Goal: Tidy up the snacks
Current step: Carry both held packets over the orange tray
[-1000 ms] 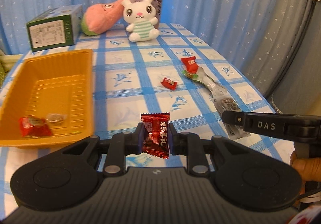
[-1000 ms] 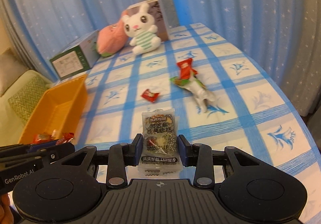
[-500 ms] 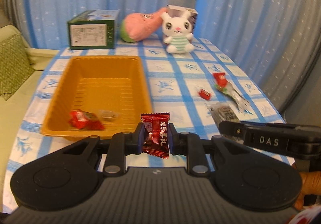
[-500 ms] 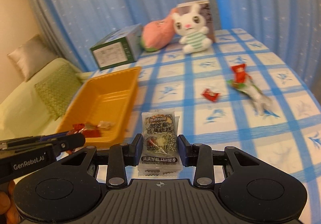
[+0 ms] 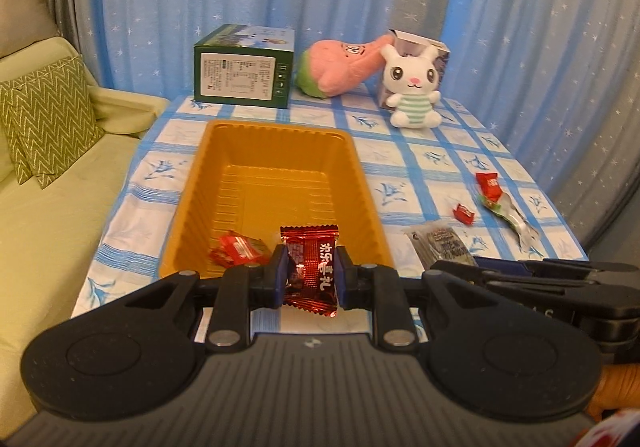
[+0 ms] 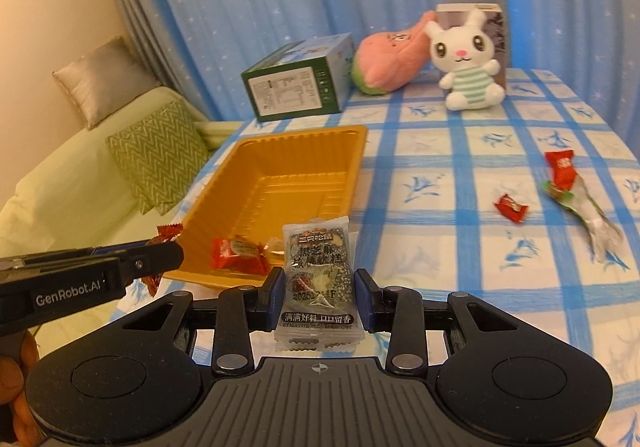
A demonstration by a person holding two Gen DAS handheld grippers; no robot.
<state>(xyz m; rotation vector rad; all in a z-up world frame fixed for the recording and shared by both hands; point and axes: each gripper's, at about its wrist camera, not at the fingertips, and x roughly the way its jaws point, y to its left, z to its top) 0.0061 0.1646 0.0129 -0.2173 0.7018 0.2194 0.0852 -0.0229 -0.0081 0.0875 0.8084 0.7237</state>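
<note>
The left gripper [image 5: 309, 274] is clamping one dark red candy [image 5: 310, 266] and the right gripper [image 6: 319, 299] one clear sesame-cake packet [image 6: 316, 279], both nearing the orange tray's [image 5: 276, 135] near edge, two wrapped sweets [image 6: 240, 253] lying inside, three snacks [image 6: 511, 207] waiting toward the tabletop's right edge.

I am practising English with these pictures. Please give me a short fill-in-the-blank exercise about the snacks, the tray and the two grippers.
1. The left gripper is shut on a dark ____ candy.
2. The right gripper holds a clear packet of black sesame cake between its ____.
3. The orange tray stands in front of a ____ box.
4. The white plush toy is a ____.

Missing words: red; fingers; green; rabbit
</note>
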